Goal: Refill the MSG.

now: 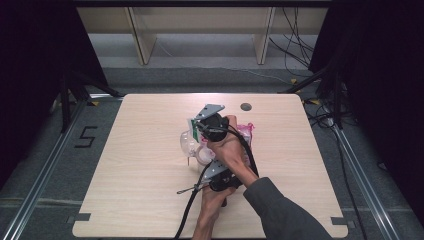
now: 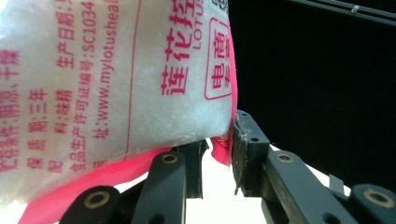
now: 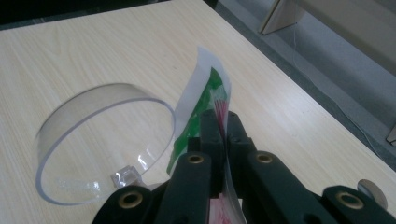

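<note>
A plastic bag (image 2: 116, 79) of white grains, with pink print and a pink edge, looms over my left gripper (image 2: 220, 140). Its jaws close on the bag's pink lower corner. In the high view the pink bag (image 1: 246, 132) lies mid-table behind the crossed hands, with the left gripper (image 1: 220, 176) nearer the person. My right gripper (image 3: 223, 123) is shut on a thin green and white strip (image 3: 205, 88) of packaging that stands up from its jaws. A clear round container (image 3: 107, 144) sits just left of it on the table, and it also shows in the high view (image 1: 189, 142).
The wooden table (image 1: 140, 180) has a round grey grommet (image 1: 245, 106) near its far edge. A pale ring (image 1: 202, 153) lies by the container. Black cables trail from both grippers. Bare tabletop lies to the left and right of the hands.
</note>
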`<state>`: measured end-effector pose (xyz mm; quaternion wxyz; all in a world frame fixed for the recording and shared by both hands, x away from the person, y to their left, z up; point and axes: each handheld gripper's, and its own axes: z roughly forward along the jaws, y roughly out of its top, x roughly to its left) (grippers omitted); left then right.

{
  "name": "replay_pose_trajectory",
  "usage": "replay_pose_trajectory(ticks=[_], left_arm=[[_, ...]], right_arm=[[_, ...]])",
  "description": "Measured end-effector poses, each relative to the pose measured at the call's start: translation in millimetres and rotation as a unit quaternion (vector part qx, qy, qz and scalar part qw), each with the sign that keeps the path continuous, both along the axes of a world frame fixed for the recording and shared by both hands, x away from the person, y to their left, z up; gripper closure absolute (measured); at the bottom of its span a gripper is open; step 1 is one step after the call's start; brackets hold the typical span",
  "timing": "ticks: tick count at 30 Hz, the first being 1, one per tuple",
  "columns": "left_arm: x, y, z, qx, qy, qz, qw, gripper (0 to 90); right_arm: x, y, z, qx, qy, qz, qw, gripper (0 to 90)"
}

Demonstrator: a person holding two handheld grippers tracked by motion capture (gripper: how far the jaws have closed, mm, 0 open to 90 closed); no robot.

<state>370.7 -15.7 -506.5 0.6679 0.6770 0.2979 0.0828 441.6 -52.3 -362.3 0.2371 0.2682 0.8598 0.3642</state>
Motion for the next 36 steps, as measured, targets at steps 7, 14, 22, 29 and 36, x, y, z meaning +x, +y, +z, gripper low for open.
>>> replay_pose_trajectory(ticks=[7, 14, 22, 29, 36], left_arm=[[-0.1, 0.7, 0.3, 0.000, 0.000, -0.002, 1.0000, 75.1], [0.3, 0.7, -0.1, -0.001, -0.001, -0.004, 1.0000, 75.1], [1.2, 1.4, 0.5, 0.000, -0.003, -0.004, 1.0000, 75.1], [0.6, 2.0, 0.3, 0.001, -0.002, 0.000, 1.0000, 75.1], [1.6, 2.2, -0.3, 0.000, -0.003, -0.006, 1.0000, 75.2]], right_arm=[[0.4, 0.0, 0.4, -0.003, 0.000, 0.000, 1.0000, 90.0], [0.4, 1.5, -1.4, -0.002, 0.002, 0.001, 1.0000, 90.0], [0.9, 1.8, -1.4, -0.010, -0.003, 0.002, 0.9999, 90.0], [0.8, 3.0, -1.3, -0.005, -0.003, 0.004, 1.0000, 90.0], [0.6, 3.4, -2.4, -0.003, -0.002, -0.001, 1.0000, 90.0]])
